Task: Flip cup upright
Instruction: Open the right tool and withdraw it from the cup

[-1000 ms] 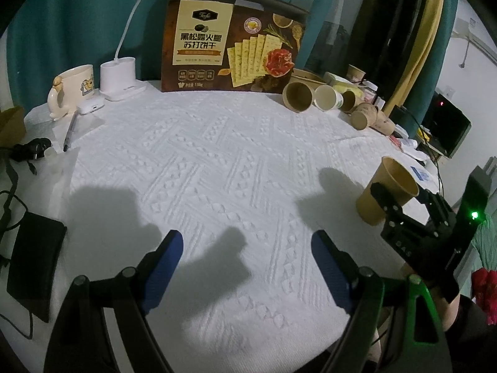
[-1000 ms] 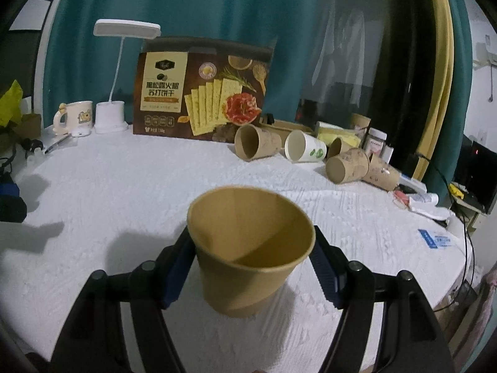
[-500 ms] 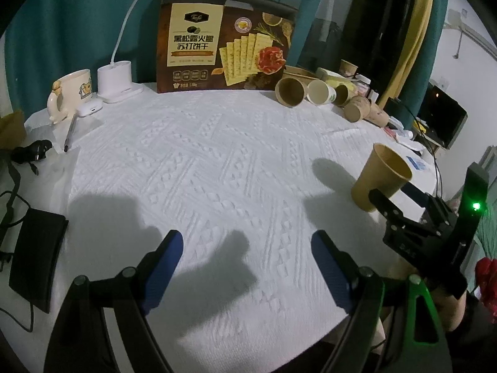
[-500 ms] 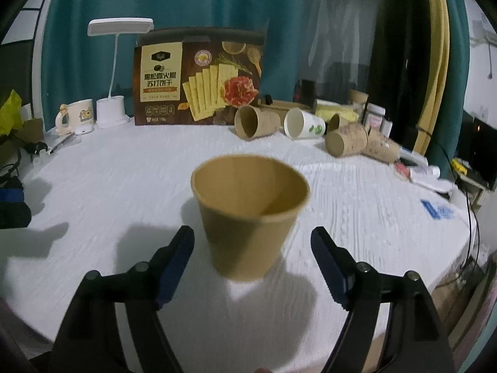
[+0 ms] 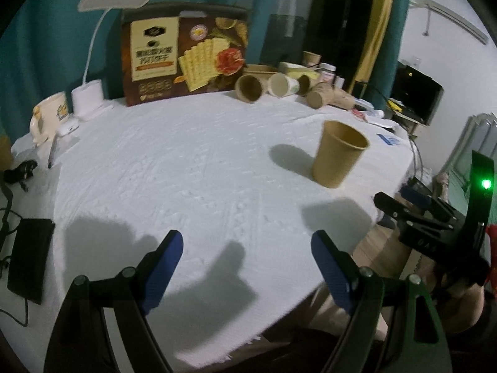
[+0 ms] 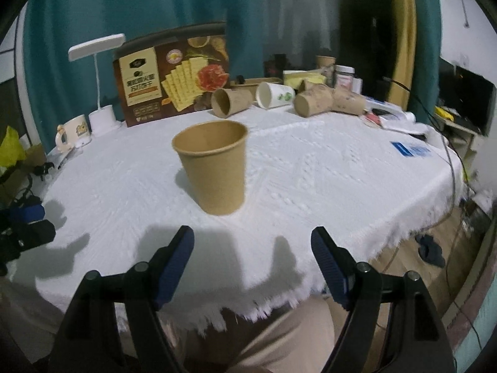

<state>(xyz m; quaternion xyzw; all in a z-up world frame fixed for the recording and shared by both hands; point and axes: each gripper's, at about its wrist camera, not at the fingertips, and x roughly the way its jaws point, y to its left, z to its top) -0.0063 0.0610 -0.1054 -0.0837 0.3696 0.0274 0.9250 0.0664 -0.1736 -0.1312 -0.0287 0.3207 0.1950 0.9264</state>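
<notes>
My right gripper (image 6: pixel 252 258) sits near the tabletop (image 6: pixel 310 161) edge, just short of the cup (image 6: pixel 214 168), fingers spread wide with nothing between them. Left gripper (image 5: pixel 247 264) is well off to the cup's left, fingers also wide apart and empty. Cup stands on its base on the white cloth, apart from both grippers, well in front of the cracker box (image 6: pixel 174 74) and the pile of tipped cups (image 6: pixel 285 96) at the back. Mouth faces up, long axis roughly vertical; in the left view (image 5: pixel 338 155) it looks slightly tilted, probably fisheye, can't be sure. Flip looks done to me, so the step in hand is clearing away. I'd pull the right gripper straight back along its own line, fingers kept wide, no sideways sweep, since a light paper cup would likely tip from any brush on the rim. Left gripper shouldn't need to do anything.
</notes>
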